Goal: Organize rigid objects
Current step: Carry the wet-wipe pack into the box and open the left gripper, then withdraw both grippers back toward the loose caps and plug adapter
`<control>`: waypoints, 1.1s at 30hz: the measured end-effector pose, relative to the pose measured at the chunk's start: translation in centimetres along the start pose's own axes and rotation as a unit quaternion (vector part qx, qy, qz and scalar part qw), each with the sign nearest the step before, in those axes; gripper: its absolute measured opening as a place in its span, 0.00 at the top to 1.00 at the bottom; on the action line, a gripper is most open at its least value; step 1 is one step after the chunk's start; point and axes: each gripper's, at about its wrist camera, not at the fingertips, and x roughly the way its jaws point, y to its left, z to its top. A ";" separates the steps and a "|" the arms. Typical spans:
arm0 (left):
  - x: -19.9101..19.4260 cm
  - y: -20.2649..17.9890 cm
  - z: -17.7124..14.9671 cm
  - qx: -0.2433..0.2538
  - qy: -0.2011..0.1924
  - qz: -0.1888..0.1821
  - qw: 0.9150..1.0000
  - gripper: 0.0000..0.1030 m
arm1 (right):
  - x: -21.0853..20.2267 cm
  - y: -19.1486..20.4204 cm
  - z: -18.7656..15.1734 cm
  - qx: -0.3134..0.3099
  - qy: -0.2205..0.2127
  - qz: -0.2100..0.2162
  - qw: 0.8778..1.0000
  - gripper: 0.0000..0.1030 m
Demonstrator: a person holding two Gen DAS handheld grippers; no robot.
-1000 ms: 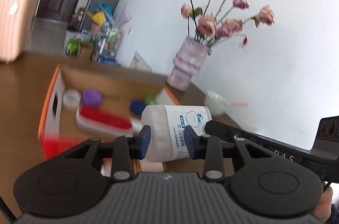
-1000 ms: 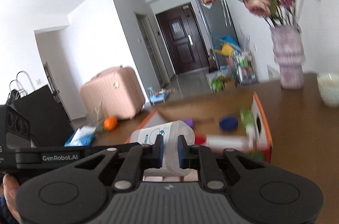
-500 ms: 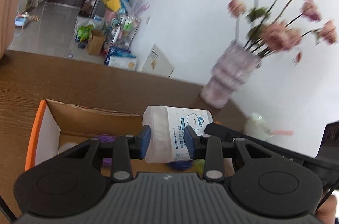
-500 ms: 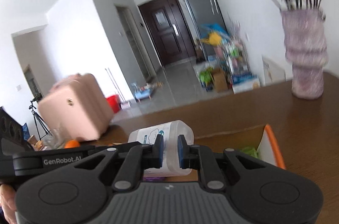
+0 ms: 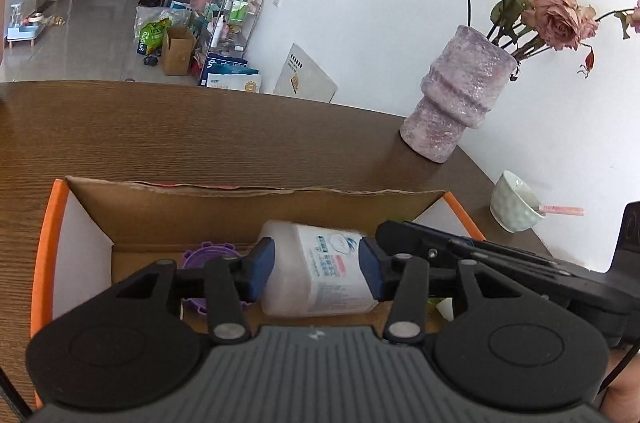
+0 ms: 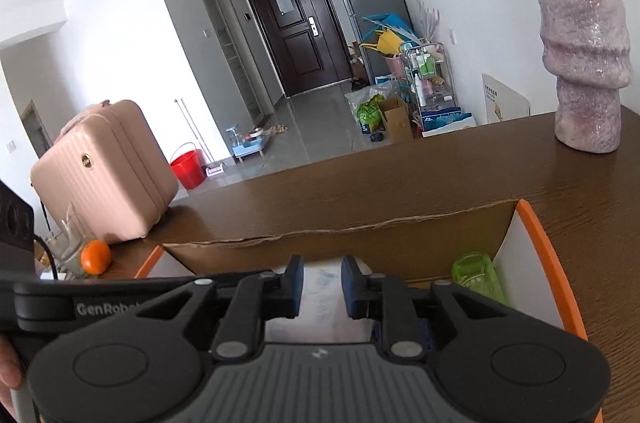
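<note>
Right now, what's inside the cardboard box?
In the cardboard box: a white bottle, a purple round piece and a green cup. Both tools cover the rest.

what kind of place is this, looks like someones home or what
Most likely a lived-in flat, seen from a wooden table off the entrance hall. A dark front door, a fridge beside it, a pink suitcase and a vase of dried roses all suggest a home.
</note>
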 end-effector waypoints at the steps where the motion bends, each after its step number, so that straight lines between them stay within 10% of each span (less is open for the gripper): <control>1: 0.0 0.0 0.0 0.001 0.000 0.001 1.000 0.52 | -0.1 -0.1 0.0 0.003 -0.001 0.001 1.000 0.79; 17: -6.9 -1.2 -2.2 0.047 -0.053 0.083 0.994 0.29 | -9.2 -0.3 -0.4 -0.034 -0.045 -0.063 0.996 0.73; 19: -9.0 -1.7 -3.4 0.067 -0.065 0.119 0.989 0.04 | -11.6 -0.3 -0.9 -0.045 -0.050 -0.079 0.995 0.73; 22: -12.3 -1.9 -5.6 0.093 -0.095 0.192 0.972 0.00 | -14.8 0.3 -2.5 -0.095 -0.047 -0.116 0.988 0.55; 24: -14.2 -1.8 -6.8 0.094 -0.094 0.217 0.967 0.00 | -16.2 0.7 -3.9 -0.114 -0.039 -0.132 0.984 0.24; 33: -20.9 -3.9 -10.7 0.089 -0.097 0.217 0.967 0.00 | -21.5 3.5 -7.3 -0.113 -0.065 -0.121 0.984 0.12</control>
